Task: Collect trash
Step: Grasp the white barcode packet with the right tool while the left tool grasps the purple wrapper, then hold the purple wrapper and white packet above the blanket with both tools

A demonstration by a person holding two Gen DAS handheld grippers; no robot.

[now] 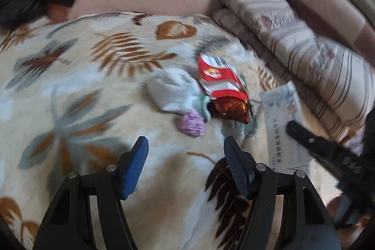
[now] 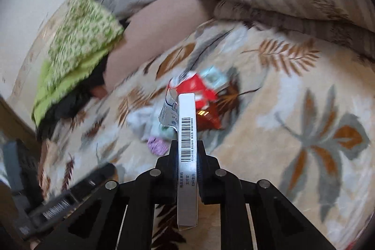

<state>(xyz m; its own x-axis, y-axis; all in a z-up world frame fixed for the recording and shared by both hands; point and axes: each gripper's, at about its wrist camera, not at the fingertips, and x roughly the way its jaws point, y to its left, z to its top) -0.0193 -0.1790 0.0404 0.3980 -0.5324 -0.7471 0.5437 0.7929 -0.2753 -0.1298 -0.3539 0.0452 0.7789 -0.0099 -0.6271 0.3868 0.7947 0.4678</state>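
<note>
White cardboard fills the right wrist view: the right claw [image 2: 186,144] is clenched on a slim white box [image 2: 186,132], gripped on its narrow edge with the barcode facing up and held clear of the blanket [image 2: 281,97]. By my reading one piece of trash is in hand but not yet put anywhere; no bin shows in either view. Beyond the box a red wrapper [image 2: 201,90], a white sock [image 2: 143,120] and a purple ball [image 2: 157,144] lie together on the blanket.

From the left wrist, the left claw [image 1: 186,151] hangs released and empty just short of that pile: red wrapper [image 1: 218,76], white sock [image 1: 171,90], purple ball [image 1: 191,124]. The white box [image 1: 281,114] shows at the right with the right claw [image 1: 304,135]. The wrapper, at least, looks left to collect.
</note>
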